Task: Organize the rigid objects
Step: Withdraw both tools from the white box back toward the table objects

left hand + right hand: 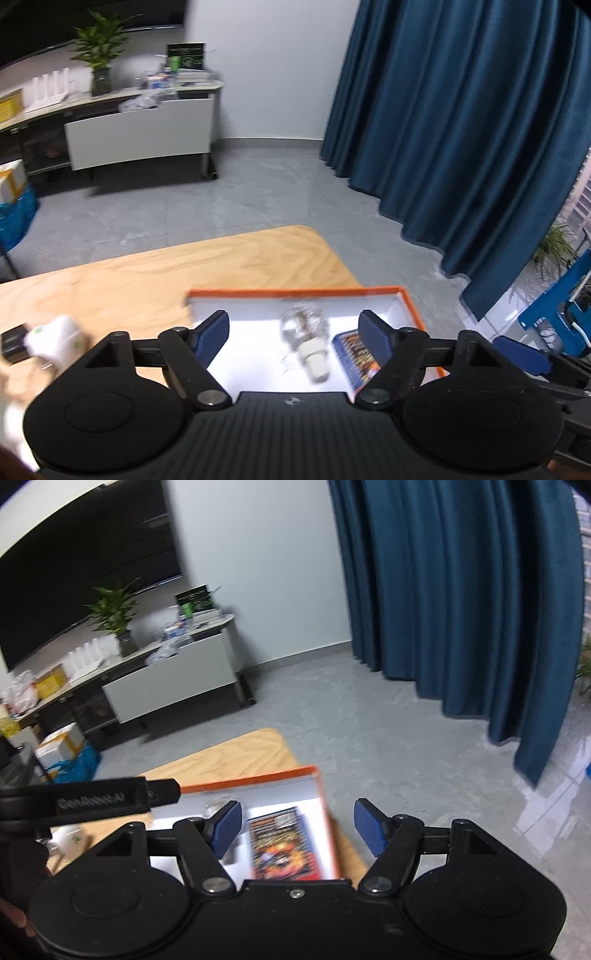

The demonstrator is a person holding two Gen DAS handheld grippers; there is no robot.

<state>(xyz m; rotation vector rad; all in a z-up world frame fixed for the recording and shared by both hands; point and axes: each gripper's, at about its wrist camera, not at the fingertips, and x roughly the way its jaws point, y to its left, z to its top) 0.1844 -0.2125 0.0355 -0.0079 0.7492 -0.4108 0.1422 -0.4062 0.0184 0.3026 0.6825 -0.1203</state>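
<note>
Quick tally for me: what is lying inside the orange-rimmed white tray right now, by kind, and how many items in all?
Inside the orange-rimmed white tray:
Clear glass light bulb with white base: 1
Flat blue and orange printed packet: 1
Total: 2
Both the left gripper and the right gripper are open, holding nothing.

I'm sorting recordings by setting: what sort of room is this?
Probably an office or lounge room: a large dark wall screen over a low cluttered sideboard, full-length blue curtains, and a pale wooden table.
</note>
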